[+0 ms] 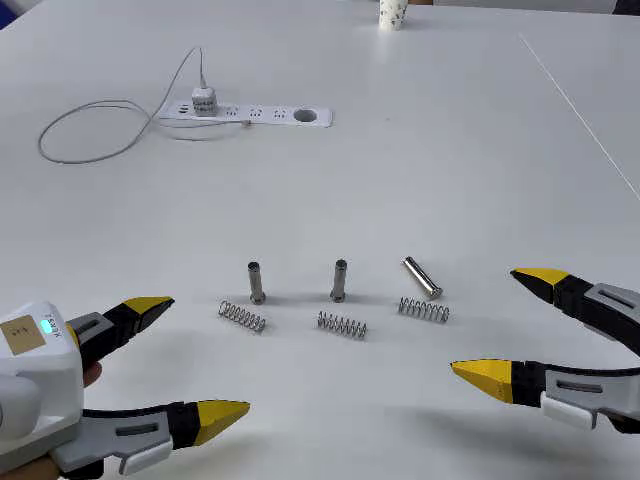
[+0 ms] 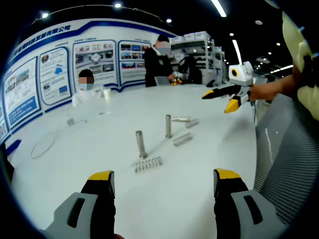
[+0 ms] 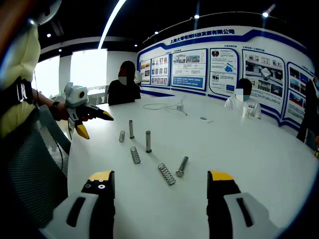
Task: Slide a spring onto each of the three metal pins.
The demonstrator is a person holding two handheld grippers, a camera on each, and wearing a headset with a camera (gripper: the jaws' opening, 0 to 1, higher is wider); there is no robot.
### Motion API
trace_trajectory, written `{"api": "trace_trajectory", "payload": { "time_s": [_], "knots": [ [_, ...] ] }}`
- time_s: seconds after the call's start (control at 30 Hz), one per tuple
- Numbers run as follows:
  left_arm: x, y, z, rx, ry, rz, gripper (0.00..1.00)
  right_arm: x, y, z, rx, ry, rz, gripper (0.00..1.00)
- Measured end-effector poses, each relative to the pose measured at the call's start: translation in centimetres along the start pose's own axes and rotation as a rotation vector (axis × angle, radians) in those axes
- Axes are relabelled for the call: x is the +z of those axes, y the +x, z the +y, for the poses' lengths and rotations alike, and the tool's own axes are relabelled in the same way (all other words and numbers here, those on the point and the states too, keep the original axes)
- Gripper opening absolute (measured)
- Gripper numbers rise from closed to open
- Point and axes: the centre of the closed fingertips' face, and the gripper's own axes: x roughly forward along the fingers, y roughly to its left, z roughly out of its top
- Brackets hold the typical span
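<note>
Three metal pins are on the white table [image 1: 420, 160]. The left pin [image 1: 256, 281] and middle pin [image 1: 339, 279] stand upright; the right pin [image 1: 421, 277] lies on its side. A spring lies just in front of each: left spring [image 1: 242, 316], middle spring [image 1: 342, 324], right spring [image 1: 423, 310]. My left gripper [image 1: 185, 356] hovers open at the lower left, short of the left spring [image 2: 148, 164]. At the lower right my right gripper [image 1: 512, 325] is open, near the lying pin [image 3: 182, 166] and its spring [image 3: 166, 174]. Nothing is between either pair of jaws.
A white power strip [image 1: 250, 113] with a plugged charger and a looping cable [image 1: 85, 135] lies at the back left. A paper cup [image 1: 393, 14] stands at the far edge. People sit and stand beyond the table.
</note>
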Motion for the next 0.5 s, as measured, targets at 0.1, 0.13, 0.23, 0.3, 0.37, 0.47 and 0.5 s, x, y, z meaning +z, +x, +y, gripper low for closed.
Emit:
{"api": "trace_trajectory", "payload": {
  "time_s": [0.1, 0.13, 0.23, 0.3, 0.37, 0.47, 0.5],
  "knots": [
    [-0.07, 0.02, -0.04, 0.000, 0.000, 0.001, 0.83, -0.05, 0.00, 0.01, 0.000, 0.001, 0.002, 0.77],
    [-0.09, 0.02, -0.05, 0.000, -0.001, 0.002, 0.83, -0.07, -0.01, -0.01, -0.001, 0.002, 0.002, 0.77],
    [-0.14, 0.00, -0.11, -0.001, -0.002, 0.002, 0.83, -0.09, -0.02, -0.01, -0.001, 0.003, 0.003, 0.77],
    [-0.17, 0.01, -0.11, -0.001, -0.001, 0.004, 0.83, -0.08, -0.01, -0.03, -0.001, 0.004, 0.003, 0.77],
    [-0.09, 0.02, -0.07, 0.000, -0.001, 0.002, 0.83, -0.08, 0.01, -0.07, -0.002, 0.004, 0.004, 0.77],
    [-0.07, 0.06, -0.02, 0.001, -0.002, 0.000, 0.83, -0.11, 0.01, -0.10, -0.003, 0.006, 0.005, 0.76],
    [-0.09, 0.08, -0.04, 0.001, -0.002, 0.000, 0.83, -0.12, 0.00, -0.11, -0.004, 0.007, 0.006, 0.76]
  ]
}}
